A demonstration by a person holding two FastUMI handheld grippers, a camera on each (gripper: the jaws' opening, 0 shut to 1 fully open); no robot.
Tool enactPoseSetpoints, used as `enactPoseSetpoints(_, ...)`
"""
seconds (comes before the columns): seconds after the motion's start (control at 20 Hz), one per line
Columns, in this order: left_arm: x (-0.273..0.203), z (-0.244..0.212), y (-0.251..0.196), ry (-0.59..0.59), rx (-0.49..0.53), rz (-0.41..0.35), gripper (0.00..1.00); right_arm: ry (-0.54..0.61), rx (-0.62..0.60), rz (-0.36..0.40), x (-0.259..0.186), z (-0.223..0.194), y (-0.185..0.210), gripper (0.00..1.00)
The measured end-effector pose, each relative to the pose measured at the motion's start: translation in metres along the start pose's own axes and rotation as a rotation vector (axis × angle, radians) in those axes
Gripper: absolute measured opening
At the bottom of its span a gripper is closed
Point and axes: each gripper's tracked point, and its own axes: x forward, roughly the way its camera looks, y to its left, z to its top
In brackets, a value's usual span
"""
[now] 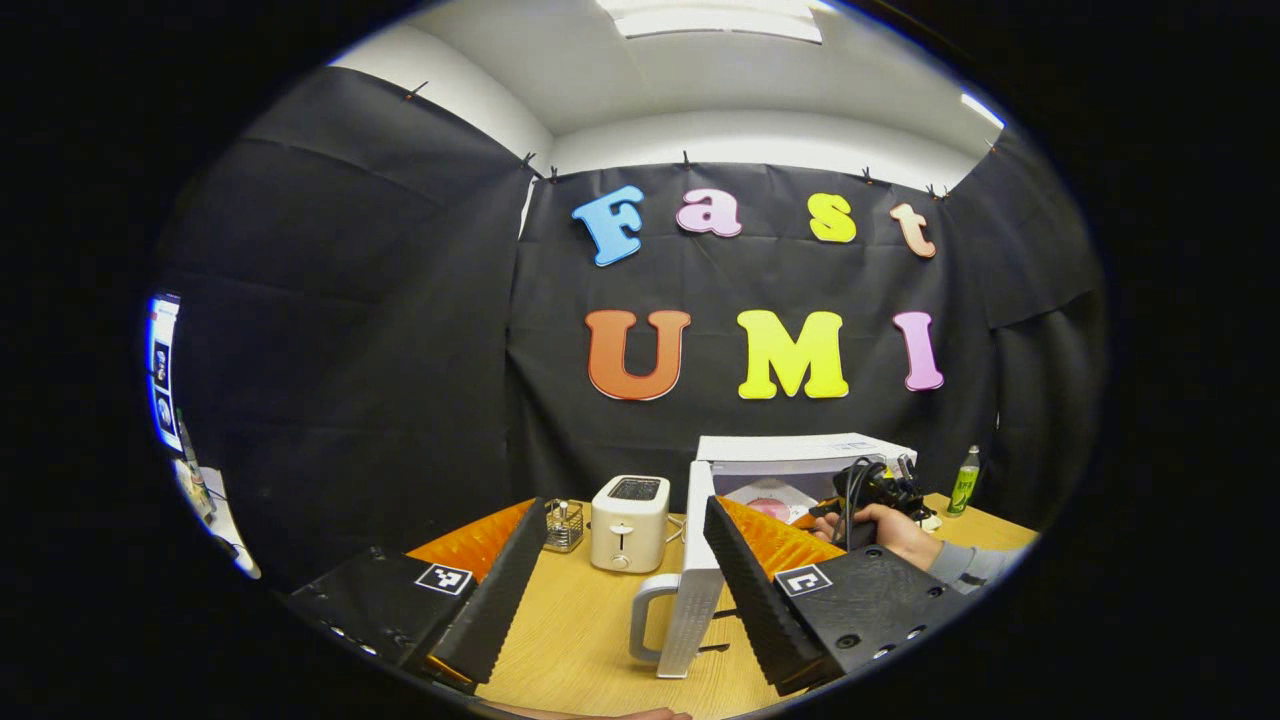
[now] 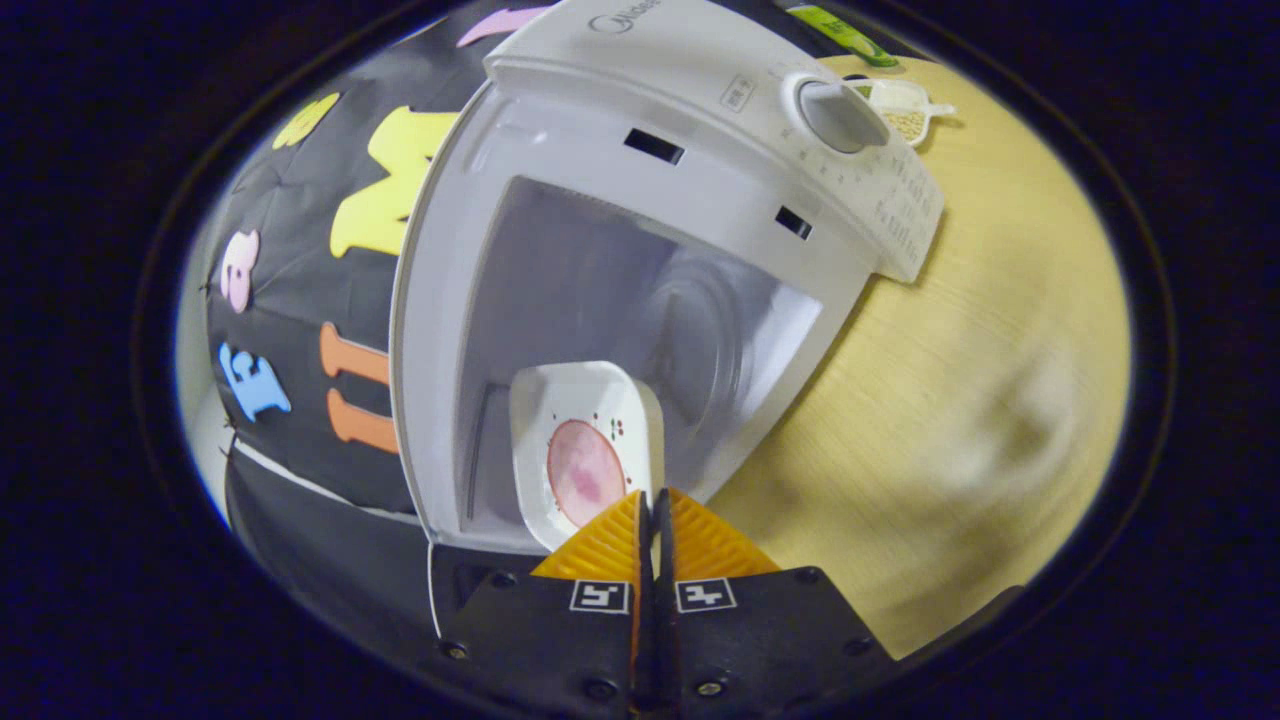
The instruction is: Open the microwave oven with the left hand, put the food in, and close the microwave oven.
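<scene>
Two grippers are at work here. In the left gripper view, the left gripper [image 1: 610, 570] has its fingers spread wide apart with nothing between them. It hangs over the wooden table [image 1: 580, 620]. Just past the fingers stands the white microwave door [image 1: 692, 590], swung open, with its handle [image 1: 645, 620] facing the camera. The microwave [image 1: 800, 470] sits behind the door, and its inside is showing. A small white toaster [image 1: 628, 522] stands on the table to the left of it. A little wire holder [image 1: 563, 525] is beside the toaster. A green bottle [image 1: 964, 480] stands to the right of the microwave. A hand [image 1: 895, 530] holds the right gripper [image 1: 880, 490] at the mouth of the microwave.

In the right gripper view, the right gripper's [image 2: 650, 520] fingers are pressed close together on the edge of a white plate [image 2: 585, 450]. A round pink piece of food [image 2: 585, 472] lies on the plate. The plate is at the open front of the microwave [image 2: 640, 230], partly inside it. A round knob [image 2: 838, 115] sits on the microwave's control panel.
</scene>
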Motion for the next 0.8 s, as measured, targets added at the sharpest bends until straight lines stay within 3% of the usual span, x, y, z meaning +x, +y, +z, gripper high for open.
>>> enactPoseSetpoints(0.15, 0.003, -0.004, 0.002, 0.015, -0.024, 0.007, 0.94, -0.117, 0.040, 0.009, 0.032, 0.015, -0.002, 0.00)
enactPoseSetpoints(0.25, 0.004, -0.005, 0.002, 0.021, -0.046, 0.005, 0.94, -0.131, 0.071, 0.029, 0.048, 0.016, -0.002, 0.04)
enactPoseSetpoints(0.35, 0.007, -0.009, 0.007, 0.029, -0.055, 0.010, 0.94, -0.152, 0.081, 0.052, 0.061, 0.020, 0.000, 0.00)
enactPoseSetpoints(0.4, 0.009, -0.011, 0.010, 0.034, -0.059, 0.017, 0.94, -0.176, 0.061, 0.049, 0.068, 0.024, -0.002, 0.05)
enactPoseSetpoints(0.55, 0.010, -0.015, 0.012, 0.043, -0.090, 0.022, 0.94, -0.214, 0.050, 0.030, 0.076, 0.027, -0.014, 0.08)
enactPoseSetpoints(0.7, 0.012, -0.017, 0.013, 0.041, -0.107, 0.024, 0.94, -0.229, 0.041, 0.078, 0.080, 0.029, -0.006, 0.14)
enactPoseSetpoints(0.75, 0.011, -0.018, 0.013, 0.043, -0.119, 0.017, 0.93, -0.227, 0.007, 0.084, 0.080, 0.029, -0.006, 0.07)
enactPoseSetpoints(0.8, 0.010, -0.020, 0.013, 0.048, -0.129, 0.010, 0.93, -0.234, -0.020, 0.091, 0.080, 0.028, -0.008, 0.16)
